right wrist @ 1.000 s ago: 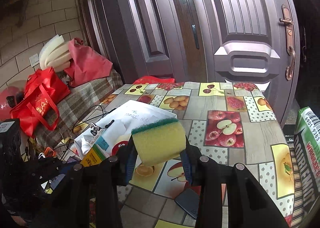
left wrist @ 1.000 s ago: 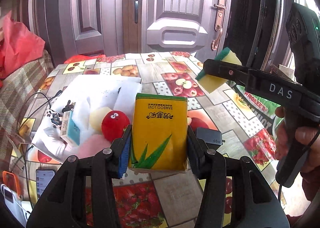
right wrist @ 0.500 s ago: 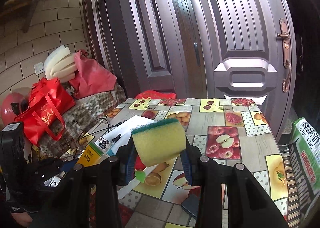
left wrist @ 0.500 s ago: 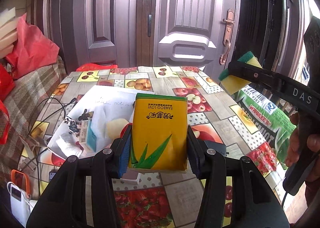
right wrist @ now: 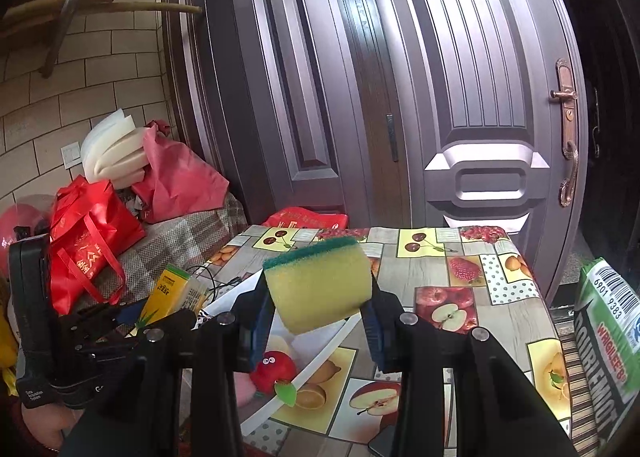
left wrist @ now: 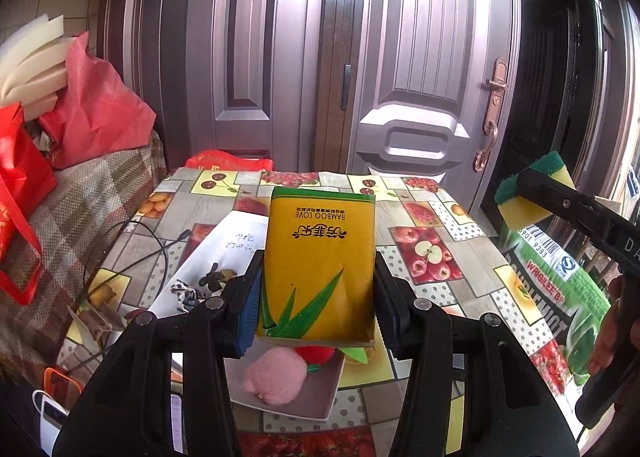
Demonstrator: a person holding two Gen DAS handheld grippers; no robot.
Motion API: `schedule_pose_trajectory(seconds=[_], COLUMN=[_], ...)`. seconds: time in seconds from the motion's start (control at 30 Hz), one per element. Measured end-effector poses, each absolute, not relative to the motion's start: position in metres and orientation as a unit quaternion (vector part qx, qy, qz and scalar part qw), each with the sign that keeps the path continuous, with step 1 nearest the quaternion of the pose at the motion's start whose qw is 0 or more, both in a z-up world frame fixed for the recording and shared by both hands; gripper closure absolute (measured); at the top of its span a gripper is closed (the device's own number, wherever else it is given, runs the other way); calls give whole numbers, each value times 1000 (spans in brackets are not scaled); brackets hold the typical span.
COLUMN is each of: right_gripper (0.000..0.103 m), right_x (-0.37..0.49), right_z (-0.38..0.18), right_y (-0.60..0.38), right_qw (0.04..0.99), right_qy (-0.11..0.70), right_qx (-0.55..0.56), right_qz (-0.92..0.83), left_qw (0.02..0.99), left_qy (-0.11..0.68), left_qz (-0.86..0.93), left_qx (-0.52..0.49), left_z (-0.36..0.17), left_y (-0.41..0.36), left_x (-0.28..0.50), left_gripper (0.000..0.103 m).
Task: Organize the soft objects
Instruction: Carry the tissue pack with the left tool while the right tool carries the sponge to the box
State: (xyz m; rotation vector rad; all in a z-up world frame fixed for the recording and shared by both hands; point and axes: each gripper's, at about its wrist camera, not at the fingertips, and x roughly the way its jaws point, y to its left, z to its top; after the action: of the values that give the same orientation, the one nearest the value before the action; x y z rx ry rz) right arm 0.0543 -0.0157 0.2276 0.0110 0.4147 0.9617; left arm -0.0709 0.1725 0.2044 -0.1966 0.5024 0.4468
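home entryway, front door [left wrist: 404, 69], cluttered table [left wrist: 448, 253]

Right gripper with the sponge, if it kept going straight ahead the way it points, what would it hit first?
Probably the far part of the table. The right gripper, shut on the sponge, tilts slightly down; nothing stands between. Depth is unclear, so the door is possible.

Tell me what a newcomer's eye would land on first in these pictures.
First, the yellow tissue pack clamped in the left tool, held up over the fruit-patterned tablecloth. Next, the yellow sponge with a green scouring side, gripped in the right tool above the same table. Below them lie a pink plush toy and a red plush apple with googly eyes, on white sheets.
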Motion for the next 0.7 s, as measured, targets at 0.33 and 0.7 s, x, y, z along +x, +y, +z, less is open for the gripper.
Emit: schedule_pose_trajectory(seconds=[0.33,0.7], right_gripper=[63,63], right_x=[72,103], right_z=[206,131], right_y=[48,122], right_qw=[832,791], right_qy=[242,366], right_qx=[13,-4], right_qz=[499,490], left_qw=[907,885], left_qy=[260,325], left_qz=[310,310], left_qx=[-119,-123], left_z=[206,148], left_y=[257,281], left_x=[-83,-21], left_gripper=[54,54])
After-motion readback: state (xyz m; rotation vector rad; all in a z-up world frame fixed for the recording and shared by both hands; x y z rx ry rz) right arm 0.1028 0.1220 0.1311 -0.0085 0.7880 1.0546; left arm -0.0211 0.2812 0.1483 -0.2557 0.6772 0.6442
